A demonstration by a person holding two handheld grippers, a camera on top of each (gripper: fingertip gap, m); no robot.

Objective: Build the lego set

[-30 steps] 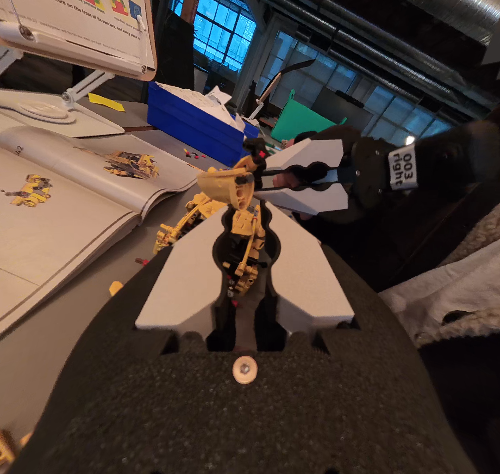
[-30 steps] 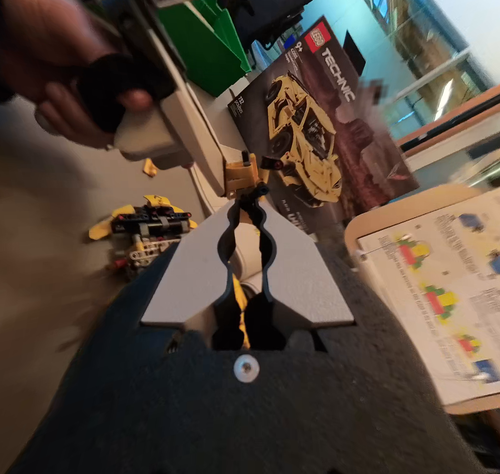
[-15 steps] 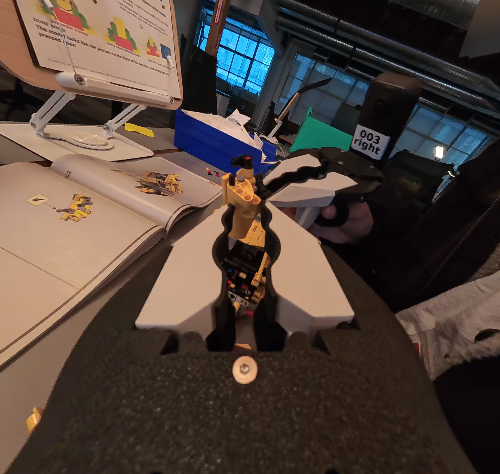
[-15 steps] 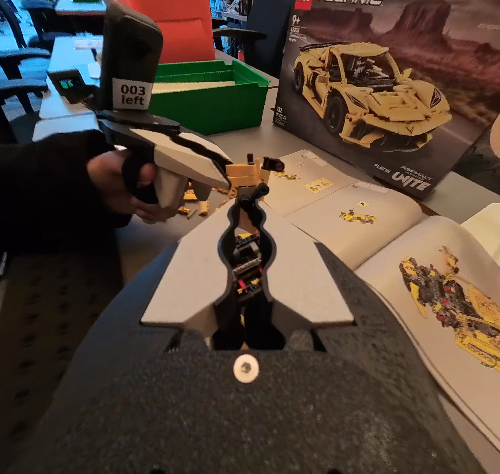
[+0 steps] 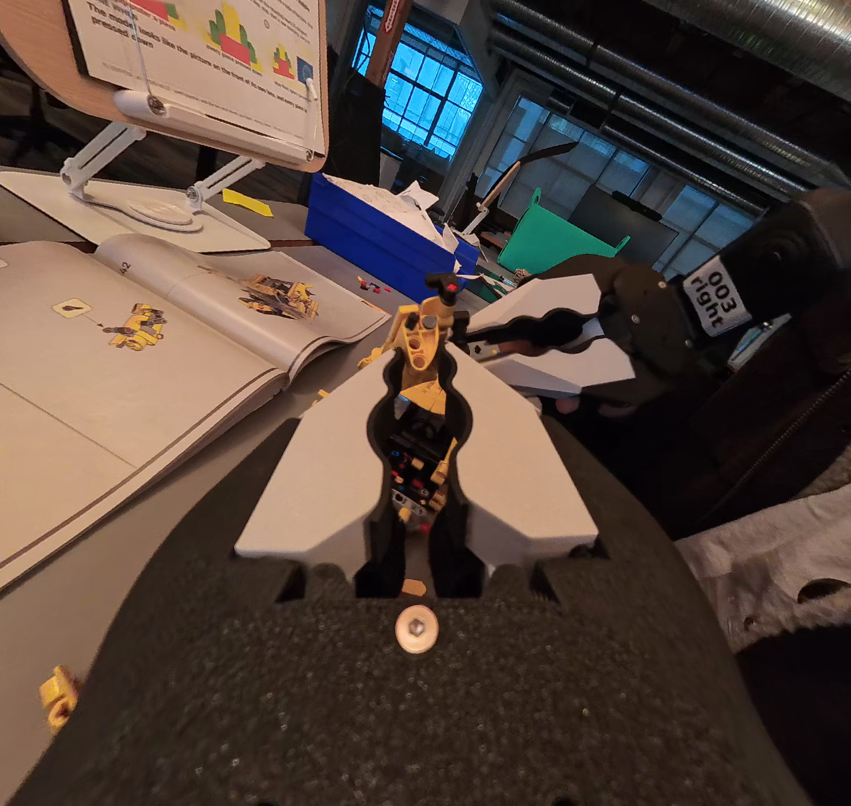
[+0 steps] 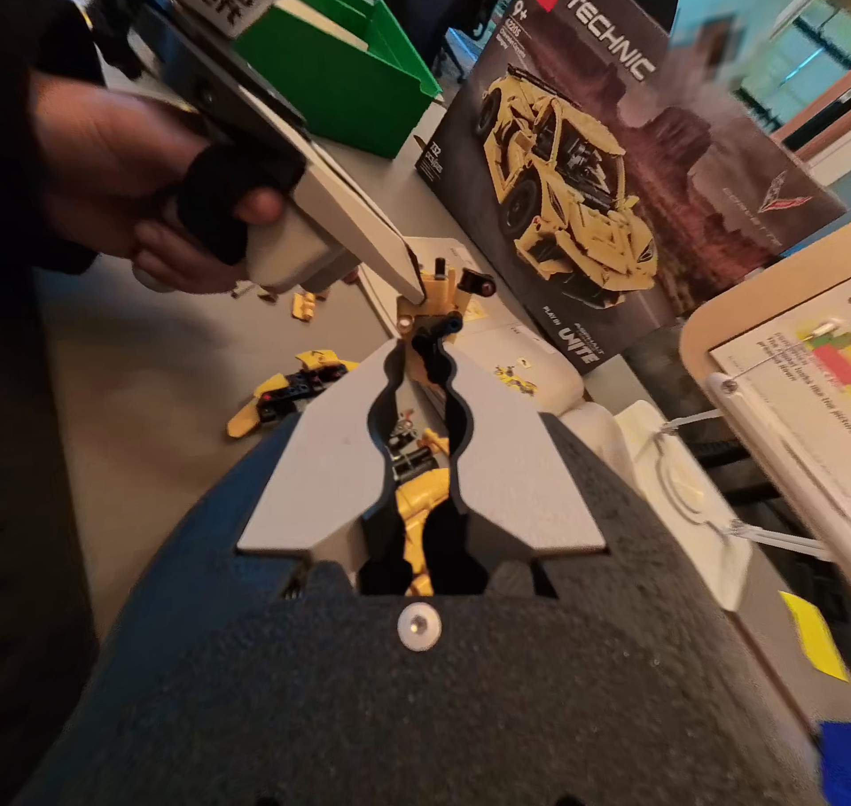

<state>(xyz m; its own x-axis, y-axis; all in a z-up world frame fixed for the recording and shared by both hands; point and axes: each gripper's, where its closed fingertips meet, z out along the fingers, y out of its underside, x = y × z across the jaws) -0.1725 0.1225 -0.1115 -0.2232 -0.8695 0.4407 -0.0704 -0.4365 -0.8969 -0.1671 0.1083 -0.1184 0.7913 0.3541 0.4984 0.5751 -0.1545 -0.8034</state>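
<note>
My left gripper (image 5: 420, 356) is shut on a small yellow lego sub-assembly (image 5: 416, 323) with a black and red pin on top, held above the table. My right gripper (image 6: 426, 346) is shut on a small black connector piece (image 6: 433, 329) with a blue pin and holds it against the side of that sub-assembly (image 6: 435, 293). In the left wrist view the right gripper (image 5: 463, 330) comes in from the right. In the right wrist view the left gripper (image 6: 414, 289) comes in from the upper left. A larger black and yellow build (image 5: 419, 461) shows through the gap between the left gripper's fingers.
An open instruction booklet (image 5: 138, 346) lies at left, and a stand with a printed sheet (image 5: 193, 47) is behind it. A blue bin (image 5: 368, 240), a green bin (image 6: 331, 70) and the set's box (image 6: 598, 162) stand farther back. A yellow and black part (image 6: 290, 390) and loose yellow pieces (image 6: 304, 305) lie on the table. The tips of both grippers are at nearly the same place.
Both grippers have tilted and rolled while their tips stay together. The black piece now sits against the side of the yellow sub-assembly. Neither gripper has let go.
</note>
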